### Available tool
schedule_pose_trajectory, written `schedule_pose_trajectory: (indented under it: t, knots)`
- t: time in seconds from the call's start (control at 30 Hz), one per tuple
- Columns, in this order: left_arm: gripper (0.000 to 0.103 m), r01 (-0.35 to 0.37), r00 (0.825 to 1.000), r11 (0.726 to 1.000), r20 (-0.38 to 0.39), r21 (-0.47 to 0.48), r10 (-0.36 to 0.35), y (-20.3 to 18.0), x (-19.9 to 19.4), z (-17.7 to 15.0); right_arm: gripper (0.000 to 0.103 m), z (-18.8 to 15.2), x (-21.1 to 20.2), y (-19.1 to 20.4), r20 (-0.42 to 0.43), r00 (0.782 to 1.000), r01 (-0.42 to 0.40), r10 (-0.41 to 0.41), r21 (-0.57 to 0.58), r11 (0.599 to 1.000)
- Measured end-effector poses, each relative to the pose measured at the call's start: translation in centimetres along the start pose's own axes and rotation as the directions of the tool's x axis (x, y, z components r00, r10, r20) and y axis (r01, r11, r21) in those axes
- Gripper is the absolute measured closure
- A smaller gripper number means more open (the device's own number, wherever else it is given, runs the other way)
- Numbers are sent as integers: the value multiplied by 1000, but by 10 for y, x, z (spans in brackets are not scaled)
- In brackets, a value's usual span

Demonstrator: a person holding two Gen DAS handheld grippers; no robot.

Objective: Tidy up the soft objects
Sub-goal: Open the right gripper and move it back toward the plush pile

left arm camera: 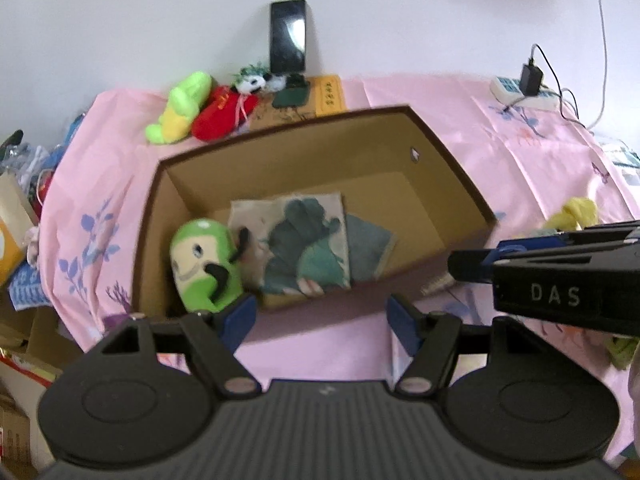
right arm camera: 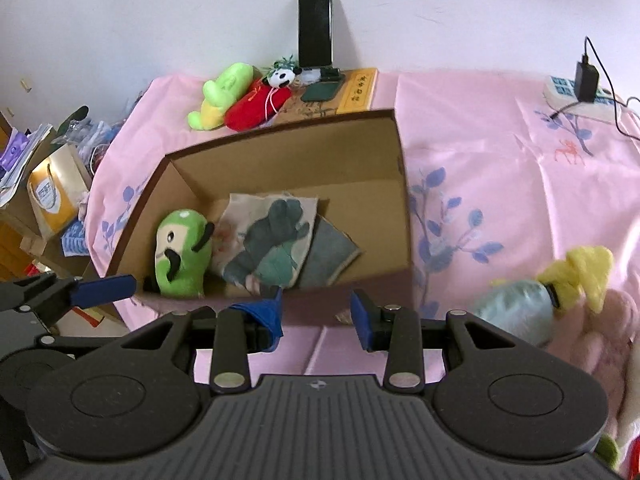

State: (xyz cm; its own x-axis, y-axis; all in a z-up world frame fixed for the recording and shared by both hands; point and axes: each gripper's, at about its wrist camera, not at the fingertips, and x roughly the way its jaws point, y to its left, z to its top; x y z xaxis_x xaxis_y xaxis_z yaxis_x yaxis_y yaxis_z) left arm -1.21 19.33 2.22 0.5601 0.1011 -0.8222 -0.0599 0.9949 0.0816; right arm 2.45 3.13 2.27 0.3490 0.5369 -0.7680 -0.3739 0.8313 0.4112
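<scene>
The cardboard box [left arm camera: 440, 152] is sitting open on the pink flowered cloth [left arm camera: 500, 152] covering the counter, and both grippers are hovering at its near side, angled down toward it. The left gripper [left arm camera: 320, 316] is showing its jaws spread wide with nothing between them, released; the box's near wall is lying just beyond them at twelve o'clock. The right gripper [right arm camera: 316, 314] is holding its jaws partly apart, also gripping nothing, with bare cloth showing in the gap. Inside the box, a green plush [left arm camera: 204, 264] is leaning in the near left corner, at about eleven o'clock from the left jaws, touching a folded printed cloth [left arm camera: 296, 240] that is lying flat on the box floor beside it. Behind the box, at twelve o'clock against the wall, a lime-green plush [right arm camera: 224, 92], a red plush [right arm camera: 256, 108] and a small panda toy [right arm camera: 282, 76] are resting together beneath a propped black phone [right arm camera: 315, 28]. At three o'clock from the right jaws, a pale blue and yellow plush [right arm camera: 532, 300] is lying on the cloth.
</scene>
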Motion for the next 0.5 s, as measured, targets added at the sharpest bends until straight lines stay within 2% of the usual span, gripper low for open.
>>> schedule_pose_trajectory:
  t: [0.2, 0.5]
  knots:
    - [33, 24, 999, 999, -41, 25, -23, -44, 0, -18, 82, -24, -8, -31, -38, 999, 5, -5, 6, 1000]
    - [32, 115, 992, 989, -67, 93, -109, -110, 16, -37, 82, -57, -17, -101, -88, 994, 66, -59, 85, 994]
